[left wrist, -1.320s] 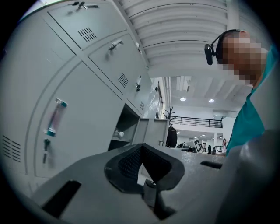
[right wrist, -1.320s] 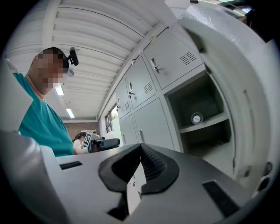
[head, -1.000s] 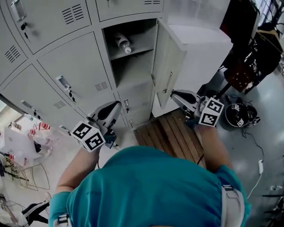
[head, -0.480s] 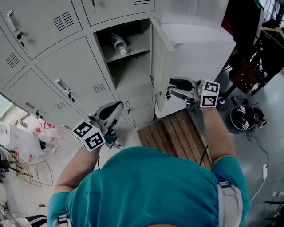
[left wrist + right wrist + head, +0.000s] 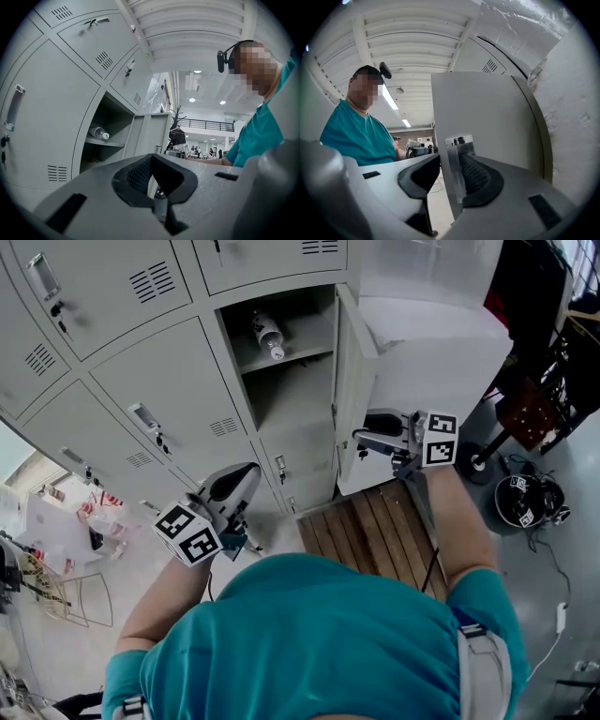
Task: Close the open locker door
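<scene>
The grey locker door (image 5: pixel 352 381) stands open, swung out to the right of its compartment (image 5: pixel 281 381). A plastic bottle (image 5: pixel 267 334) lies on the shelf inside. My right gripper (image 5: pixel 361 439) is at the door's free edge. In the right gripper view the door (image 5: pixel 487 117) and its metal handle (image 5: pixel 457 164) sit between the wide-apart jaws of the right gripper (image 5: pixel 452 180); the left pad stands clear of them. My left gripper (image 5: pixel 246 476) hangs low in front of the closed lockers, shut and empty. The left gripper view shows it (image 5: pixel 152 183) aimed at the compartment and bottle (image 5: pixel 97 132).
Closed lockers (image 5: pixel 141 362) fill the wall to the left and above. A white cabinet (image 5: pixel 441 343) stands behind the open door. A wooden pallet (image 5: pixel 375 526) lies on the floor below it. A black stand and cables (image 5: pixel 530 498) are at the right.
My right gripper has risen to the door's edge and opened its jaws around the edge and handle. The left gripper has stayed where it was.
</scene>
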`<state>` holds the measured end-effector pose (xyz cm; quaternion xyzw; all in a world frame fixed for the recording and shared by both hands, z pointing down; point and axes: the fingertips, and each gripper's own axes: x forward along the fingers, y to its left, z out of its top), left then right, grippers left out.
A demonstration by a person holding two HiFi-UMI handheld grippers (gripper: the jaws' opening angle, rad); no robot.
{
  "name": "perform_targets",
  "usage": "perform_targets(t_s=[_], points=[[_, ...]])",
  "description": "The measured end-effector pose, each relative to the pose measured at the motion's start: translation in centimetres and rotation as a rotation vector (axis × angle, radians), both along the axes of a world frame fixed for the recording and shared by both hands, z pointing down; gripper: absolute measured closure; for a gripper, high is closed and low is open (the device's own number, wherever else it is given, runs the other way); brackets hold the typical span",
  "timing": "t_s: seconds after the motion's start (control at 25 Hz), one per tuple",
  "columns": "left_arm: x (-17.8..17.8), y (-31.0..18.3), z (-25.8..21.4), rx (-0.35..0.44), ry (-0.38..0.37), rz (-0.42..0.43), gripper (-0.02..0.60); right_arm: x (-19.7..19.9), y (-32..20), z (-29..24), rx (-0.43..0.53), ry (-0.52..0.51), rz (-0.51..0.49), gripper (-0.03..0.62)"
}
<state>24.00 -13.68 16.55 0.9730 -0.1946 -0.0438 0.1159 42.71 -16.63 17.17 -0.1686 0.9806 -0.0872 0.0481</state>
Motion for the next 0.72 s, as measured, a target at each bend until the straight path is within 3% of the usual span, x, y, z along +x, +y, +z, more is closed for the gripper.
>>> perform_targets(t_s=[0.72], points=[[-4.4, -2.2, 0.5, 0.002, 0.025, -0.038, 0.58, -7.0, -3.0, 0.3, 0.035, 0.059, -0.068, 0.461]])
